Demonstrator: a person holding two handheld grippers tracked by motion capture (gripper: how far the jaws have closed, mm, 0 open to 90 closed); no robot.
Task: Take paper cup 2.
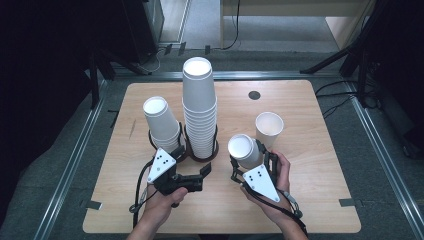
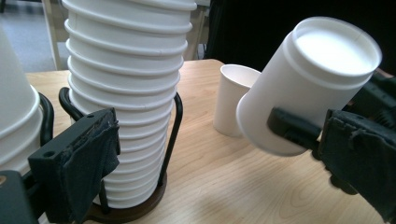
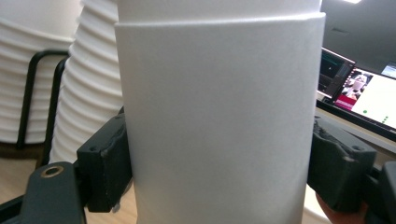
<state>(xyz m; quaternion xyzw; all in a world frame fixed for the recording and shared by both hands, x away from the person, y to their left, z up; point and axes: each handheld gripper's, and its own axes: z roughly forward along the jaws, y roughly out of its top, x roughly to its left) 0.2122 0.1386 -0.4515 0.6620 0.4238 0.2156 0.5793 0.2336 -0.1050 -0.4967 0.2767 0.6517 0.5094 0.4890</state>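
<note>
Clamped between the two black jaws of the right hand-held gripper (image 1: 248,161) is a white paper cup (image 1: 244,150), held upside down and tilted, its flat base turned up; in the right gripper view the jaw pads are seen pressed against both sides of its wall. This cup is carried just above the surface (image 1: 320,200), to the right of the tall stack of cups (image 1: 199,107), which is taken as the landmark. An upright single cup (image 1: 268,129), mouth up, is set farther right of the tall stack, just behind the held cup. The tall stack is kept in a dark wire holder (image 1: 215,141). A shorter stack (image 1: 162,123) is placed just left of it in a holder of its own. The left hand-held gripper (image 1: 204,172) is held in front of the tall stack's foot, its jaws parted with nothing between them.
</note>
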